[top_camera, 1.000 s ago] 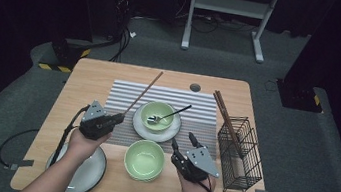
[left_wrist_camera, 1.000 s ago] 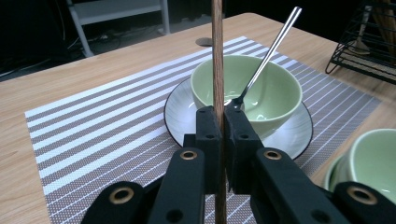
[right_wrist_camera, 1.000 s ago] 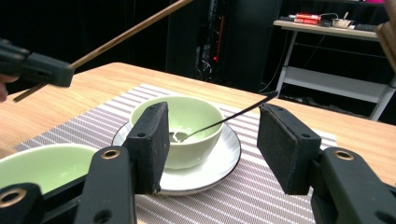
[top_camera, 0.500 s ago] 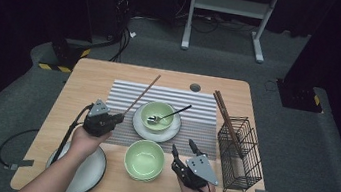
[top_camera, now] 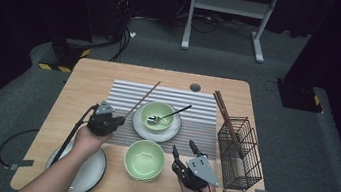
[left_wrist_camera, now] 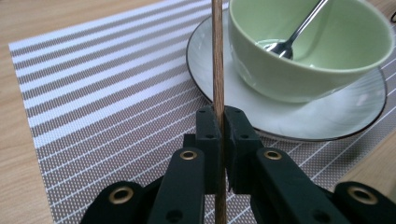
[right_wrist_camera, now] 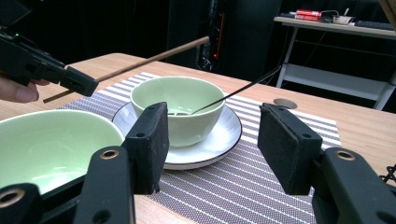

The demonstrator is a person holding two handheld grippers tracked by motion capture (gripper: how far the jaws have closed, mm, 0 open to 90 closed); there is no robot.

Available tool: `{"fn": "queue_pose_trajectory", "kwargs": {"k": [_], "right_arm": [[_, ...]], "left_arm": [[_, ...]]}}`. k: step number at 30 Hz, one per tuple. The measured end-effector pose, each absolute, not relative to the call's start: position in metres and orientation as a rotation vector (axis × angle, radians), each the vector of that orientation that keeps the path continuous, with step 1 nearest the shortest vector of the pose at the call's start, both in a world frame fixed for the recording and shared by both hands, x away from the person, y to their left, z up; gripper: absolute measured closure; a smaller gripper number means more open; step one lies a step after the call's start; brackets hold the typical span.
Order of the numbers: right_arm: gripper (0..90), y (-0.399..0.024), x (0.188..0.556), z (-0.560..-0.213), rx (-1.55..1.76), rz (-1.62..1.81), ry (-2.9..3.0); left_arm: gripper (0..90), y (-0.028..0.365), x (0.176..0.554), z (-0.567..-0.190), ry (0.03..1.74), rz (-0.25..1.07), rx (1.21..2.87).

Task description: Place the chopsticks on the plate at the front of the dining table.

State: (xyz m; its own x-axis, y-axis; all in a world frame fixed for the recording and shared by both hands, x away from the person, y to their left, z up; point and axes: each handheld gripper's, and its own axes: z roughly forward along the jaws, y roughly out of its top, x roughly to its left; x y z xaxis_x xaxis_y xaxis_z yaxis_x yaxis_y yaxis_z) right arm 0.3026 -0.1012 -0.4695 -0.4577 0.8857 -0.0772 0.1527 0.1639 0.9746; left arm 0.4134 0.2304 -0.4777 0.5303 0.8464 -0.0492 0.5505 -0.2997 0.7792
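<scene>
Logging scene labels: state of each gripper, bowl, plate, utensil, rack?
Left gripper: shut on brown wooden chopstick.
Right gripper: open, empty.
Far green bowl: on white plate, holds metal spoon.
Near green bowl: empty.
Black wire rack: upright, holds chopsticks.

Light wood table [top_camera: 90,77] w/ round grommet hole [top_camera: 195,87] near far edge. Striped placemat [top_camera: 192,104] lies at centre, beyond both grippers. On the mat, just right of left gripper [top_camera: 113,121]: white plate [top_camera: 169,134]. Directly on wood: pale green bowl [top_camera: 144,160] betw. the two grippers, just left of right gripper [top_camera: 183,146]; grey plate [top_camera: 89,175] at near edge, behind left gripper, under the forearm; black wire basket [top_camera: 241,154] just right of right gripper.
</scene>
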Motion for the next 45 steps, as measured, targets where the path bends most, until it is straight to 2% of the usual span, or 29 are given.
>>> {"fn": "queue_pose_trajectory", "kwargs": {"k": [15, 45], "right_arm": [[43.8, -0.100, 0.301, -0.470, 0.991, 1.349, 1.761], [44.4, -0.102, 0.302, -0.470, 0.997, 1.346, 1.754]], "left_arm": [[84.9, 0.221, 0.422, -0.486, 1.158, 0.427, 2.113], [84.2, 0.206, 0.430, -0.488, 1.183, 0.393, 2.212]]}}
